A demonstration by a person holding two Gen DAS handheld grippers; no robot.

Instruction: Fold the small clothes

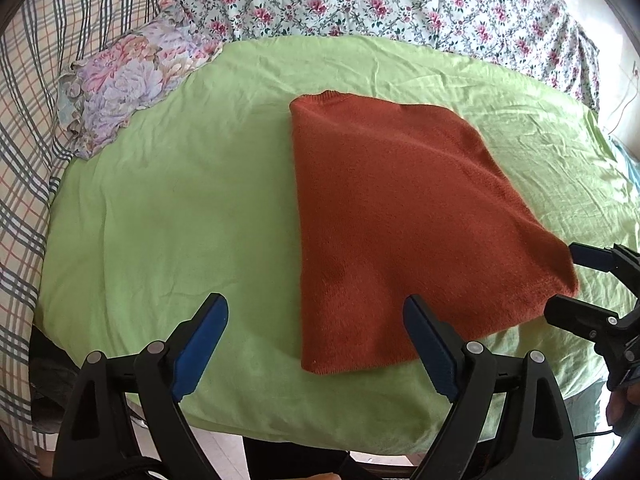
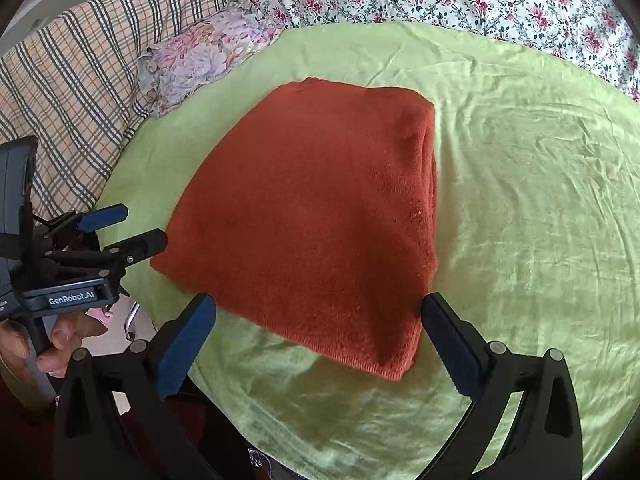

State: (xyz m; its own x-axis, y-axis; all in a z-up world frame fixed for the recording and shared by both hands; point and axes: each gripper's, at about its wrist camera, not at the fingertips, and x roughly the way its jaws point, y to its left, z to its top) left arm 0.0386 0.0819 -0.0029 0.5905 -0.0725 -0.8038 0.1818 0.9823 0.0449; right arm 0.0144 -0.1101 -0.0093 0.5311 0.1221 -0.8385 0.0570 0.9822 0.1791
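A rust-orange knitted sweater (image 1: 400, 216) lies folded into a long panel on the green sheet (image 1: 180, 220), collar at the far end. It also shows in the right wrist view (image 2: 320, 216). My left gripper (image 1: 316, 312) is open and empty, just in front of the sweater's near left corner; it shows from the side in the right wrist view (image 2: 138, 226). My right gripper (image 2: 320, 312) is open and empty, its fingers either side of the near right corner; it shows in the left wrist view (image 1: 564, 280) at the hem's right corner.
A floral pillow (image 1: 128, 80) lies at the far left of the green sheet (image 2: 520, 200). A checked cloth (image 1: 32, 120) is on the left and a flowered bedspread (image 1: 400, 0) behind. The sheet's near edge drops to the floor (image 2: 132, 332).
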